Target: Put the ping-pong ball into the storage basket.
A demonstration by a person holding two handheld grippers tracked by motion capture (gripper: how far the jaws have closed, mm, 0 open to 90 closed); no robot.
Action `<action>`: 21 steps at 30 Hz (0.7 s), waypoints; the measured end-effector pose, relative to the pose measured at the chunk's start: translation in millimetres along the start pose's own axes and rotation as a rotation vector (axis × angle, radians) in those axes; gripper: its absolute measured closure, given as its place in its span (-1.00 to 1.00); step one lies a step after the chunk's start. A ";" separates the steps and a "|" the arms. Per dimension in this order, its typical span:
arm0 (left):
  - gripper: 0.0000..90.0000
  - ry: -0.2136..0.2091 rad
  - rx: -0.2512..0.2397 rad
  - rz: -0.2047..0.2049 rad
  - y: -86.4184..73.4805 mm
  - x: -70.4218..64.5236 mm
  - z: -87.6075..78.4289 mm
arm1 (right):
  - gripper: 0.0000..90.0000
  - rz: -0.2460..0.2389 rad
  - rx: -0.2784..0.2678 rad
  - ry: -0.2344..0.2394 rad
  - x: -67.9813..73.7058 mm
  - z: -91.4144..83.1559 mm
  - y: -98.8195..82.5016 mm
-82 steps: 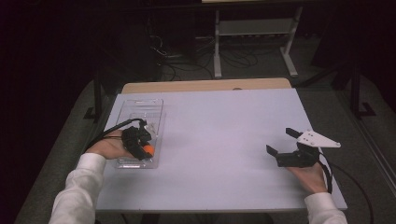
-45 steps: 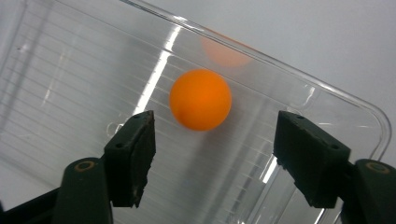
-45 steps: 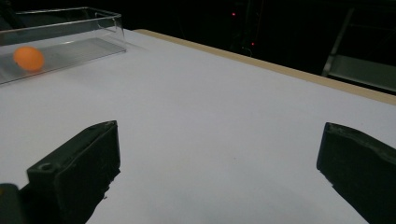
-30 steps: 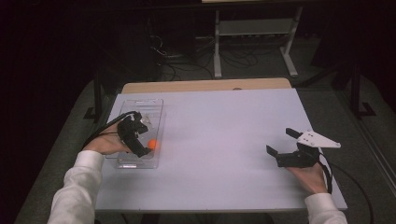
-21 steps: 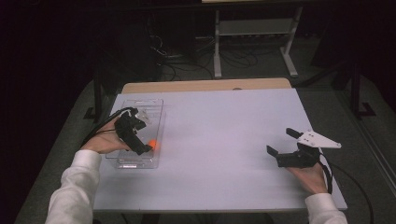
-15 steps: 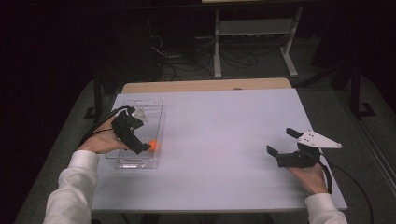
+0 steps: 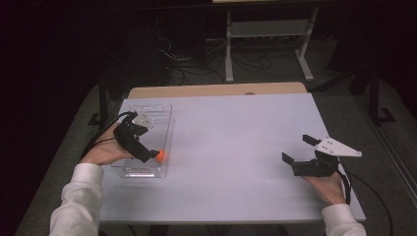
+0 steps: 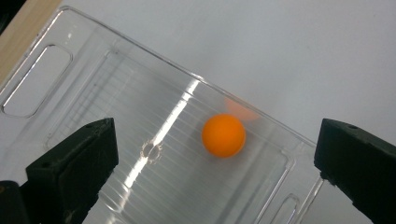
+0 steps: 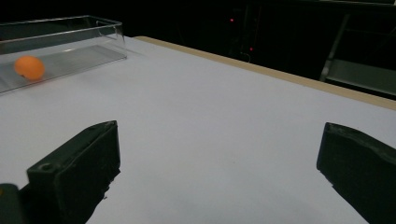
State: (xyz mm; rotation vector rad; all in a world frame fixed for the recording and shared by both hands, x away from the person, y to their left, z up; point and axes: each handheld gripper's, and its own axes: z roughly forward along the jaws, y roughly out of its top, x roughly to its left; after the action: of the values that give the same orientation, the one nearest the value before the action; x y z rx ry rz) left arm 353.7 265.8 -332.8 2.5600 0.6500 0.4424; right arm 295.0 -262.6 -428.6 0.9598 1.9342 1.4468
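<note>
In the high view, a clear rectangular plastic tray (image 7: 147, 142) lies on the left part of the white table (image 7: 231, 147). A small orange ball (image 7: 160, 155) rests inside the tray, close to its right wall. The left gripper (image 7: 147, 156) is above the tray, in the left-centre of the frame, and its jaws are spread wide with nothing between them. In the left gripper view the orange ball (image 8: 223, 135) sits on the ribbed tray floor (image 8: 140, 140), between the two black jaws but touching neither.

The right gripper (image 7: 299, 150) is at the lower right of the high view, well apart from the tray. Its jaws are released too, over bare table.
</note>
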 end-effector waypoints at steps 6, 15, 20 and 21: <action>-1.00 0.003 -0.024 0.000 0.0 -1.6 -1.4 | -1.00 0.001 0.000 0.000 0.2 0.1 0.1; -1.00 0.006 -0.087 -0.030 -5.6 -3.3 -4.6 | -1.00 0.001 0.000 0.001 0.1 -0.1 0.0; -1.00 0.010 -0.120 -0.025 -5.0 -5.9 -8.6 | -1.00 0.001 0.001 0.001 0.1 0.1 -0.1; -1.00 0.011 -0.123 -0.022 -4.9 -6.3 -9.3 | -1.00 0.001 0.001 0.001 0.2 0.1 -0.1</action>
State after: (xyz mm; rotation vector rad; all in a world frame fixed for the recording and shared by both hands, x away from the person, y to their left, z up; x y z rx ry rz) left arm 342.9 269.7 -328.7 2.4343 0.6344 0.4740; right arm 295.0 -262.4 -428.8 0.9607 1.9358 1.4469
